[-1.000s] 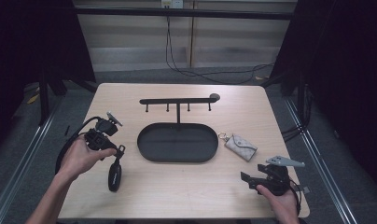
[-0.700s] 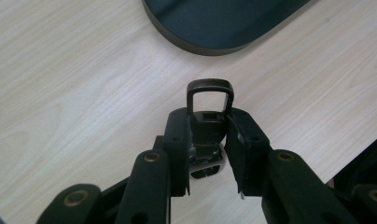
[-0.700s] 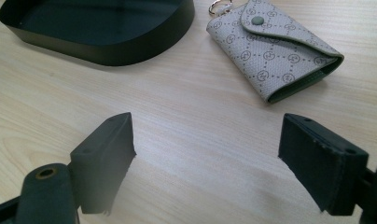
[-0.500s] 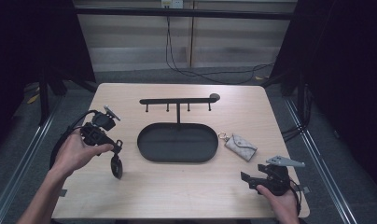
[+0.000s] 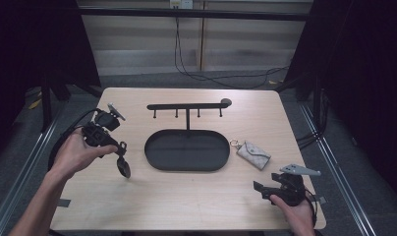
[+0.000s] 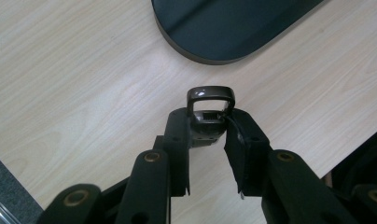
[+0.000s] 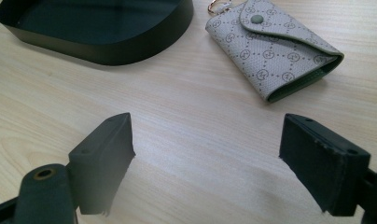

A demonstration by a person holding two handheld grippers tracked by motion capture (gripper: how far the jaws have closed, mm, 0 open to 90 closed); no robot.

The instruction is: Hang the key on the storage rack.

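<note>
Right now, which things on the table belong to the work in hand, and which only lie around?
In the work:
- left gripper, shut on the black key fob
- black hook stand with oval tray

Lying about:
- right gripper, open
- grey key pouch

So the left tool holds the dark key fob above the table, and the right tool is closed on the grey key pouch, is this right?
Not quite. The left tool does hold the dark key fob above the table, but the right tool is open and holds nothing; the right gripper view shows the grey key pouch lying apart, ahead of its jaws.
</note>
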